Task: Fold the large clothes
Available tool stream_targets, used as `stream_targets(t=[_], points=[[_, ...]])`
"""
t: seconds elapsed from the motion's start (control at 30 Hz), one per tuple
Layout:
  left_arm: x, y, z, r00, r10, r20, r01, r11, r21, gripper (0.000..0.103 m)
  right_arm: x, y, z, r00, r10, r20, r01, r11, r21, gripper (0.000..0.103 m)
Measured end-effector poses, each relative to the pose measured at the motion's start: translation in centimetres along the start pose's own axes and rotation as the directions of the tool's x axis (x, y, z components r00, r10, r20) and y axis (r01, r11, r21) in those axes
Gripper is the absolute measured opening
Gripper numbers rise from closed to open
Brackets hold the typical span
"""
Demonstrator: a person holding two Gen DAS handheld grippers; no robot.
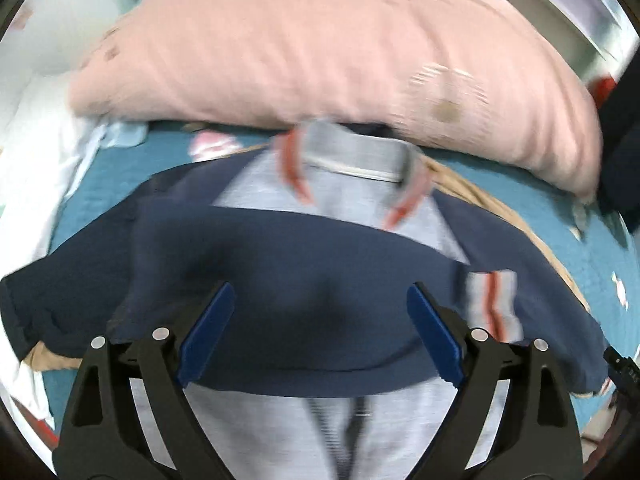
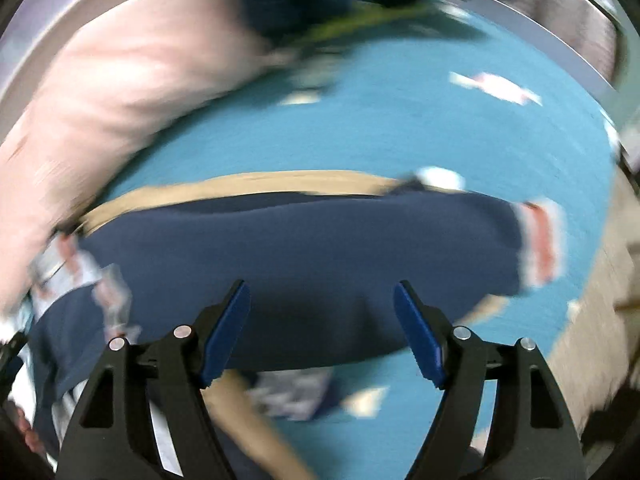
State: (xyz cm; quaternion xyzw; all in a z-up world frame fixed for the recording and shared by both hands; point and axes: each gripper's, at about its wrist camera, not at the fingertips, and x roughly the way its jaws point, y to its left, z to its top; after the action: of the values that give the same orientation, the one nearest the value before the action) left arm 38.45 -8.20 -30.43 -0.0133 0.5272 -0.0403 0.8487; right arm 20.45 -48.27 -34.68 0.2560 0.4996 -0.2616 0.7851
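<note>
Left gripper (image 1: 320,332) gaping wide, blue pads (image 1: 208,332) clear of cloth, nothing pinched. Right gripper (image 2: 322,330) likewise spread, empty. Below both: navy-and-grey sweatshirt (image 1: 280,248) flat on teal bedspread (image 2: 400,128), one navy sleeve (image 1: 304,320) folded across grey chest, striped cuff (image 1: 494,304) near right pad. Other sleeve (image 2: 300,248) stretched out sideways in right view, cuff (image 2: 540,240) at far end. Pink pillow (image 1: 320,48) beyond collar. Tan cloth (image 2: 260,186) peeking underneath. Heavy blur.

Soft, even daylight filled both views; motion blur smeared everything beyond the sharp fingers, and fisheye edges curved darkly.
</note>
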Motion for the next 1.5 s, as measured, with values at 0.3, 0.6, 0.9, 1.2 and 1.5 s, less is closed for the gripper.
stream_targets(t=[0.3, 0.6, 0.9, 1.2, 1.5], points=[[-0.2, -15.5, -4.0, 0.993, -0.12, -0.008, 0.118, 0.958, 0.261, 0.089, 1.4, -15.1, 0.4, 0.988, -0.14, -0.059, 0.151, 0.946, 0.287, 0.071], [7.5, -21.0, -5.8, 0.987, -0.101, -0.122, 0.133, 0.946, 0.294, 0.059, 4.4, -18.2, 1.7, 0.997, 0.005, -0.073, 0.023, 0.927, 0.374, 0.071], [10.4, -21.1, -6.8, 0.984, -0.092, -0.155, 0.131, 0.956, 0.261, 0.016, 3.9, -20.4, 1.1, 0.99, 0.13, -0.05, -0.087, 0.859, 0.505, 0.071], [10.4, -20.8, -7.2, 0.984, -0.094, -0.152, 0.132, 0.954, 0.269, 0.016, 5.4, -20.1, 1.8, 0.964, 0.267, 0.006, -0.225, 0.802, 0.553, 0.025], [10.8, -21.2, -7.0, 0.985, -0.092, -0.148, 0.129, 0.954, 0.269, 0.016, -2.8, -15.9, 4.5, 0.943, 0.288, 0.167, -0.332, 0.848, 0.412, 0.016]])
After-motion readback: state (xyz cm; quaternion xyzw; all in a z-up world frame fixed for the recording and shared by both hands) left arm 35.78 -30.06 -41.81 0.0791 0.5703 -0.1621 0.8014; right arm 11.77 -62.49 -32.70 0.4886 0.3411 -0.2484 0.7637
